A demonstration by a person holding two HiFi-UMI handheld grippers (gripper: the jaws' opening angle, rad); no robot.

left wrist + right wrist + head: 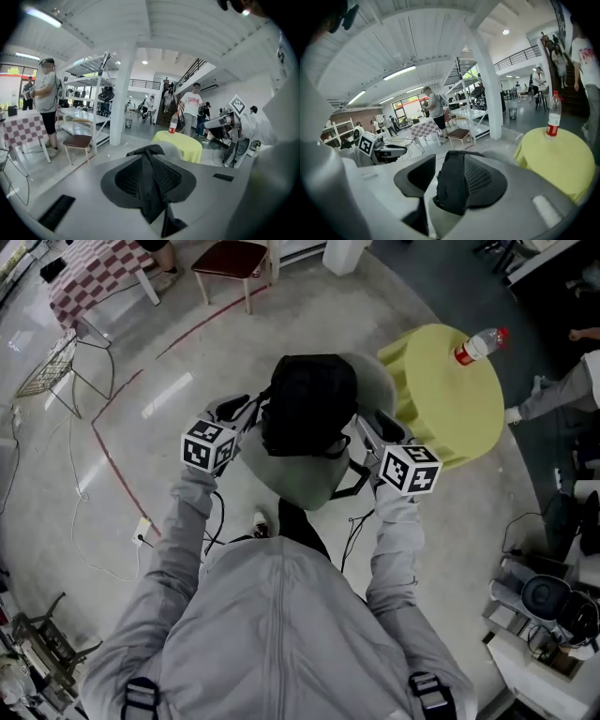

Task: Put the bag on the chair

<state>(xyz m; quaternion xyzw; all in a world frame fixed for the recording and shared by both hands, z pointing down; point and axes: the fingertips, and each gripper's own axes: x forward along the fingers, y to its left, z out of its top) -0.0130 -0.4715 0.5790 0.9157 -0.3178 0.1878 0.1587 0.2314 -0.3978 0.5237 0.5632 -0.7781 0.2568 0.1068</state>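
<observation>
A black bag hangs between my two grippers, over a grey rounded seat; I cannot tell whether it rests on it. My left gripper is shut on one of the bag's black straps, pinched between its pads. In the right gripper a thick black strap sits between the jaws against the right pad, with a gap on the left side. A wooden chair with a dark red seat stands far ahead on the left, also seen as chair and chair.
A round yellow table with a plastic bottle stands close on the right. A checkered table and a wire rack are at the left. Cables and gear lie at the right edge. People stand in the hall.
</observation>
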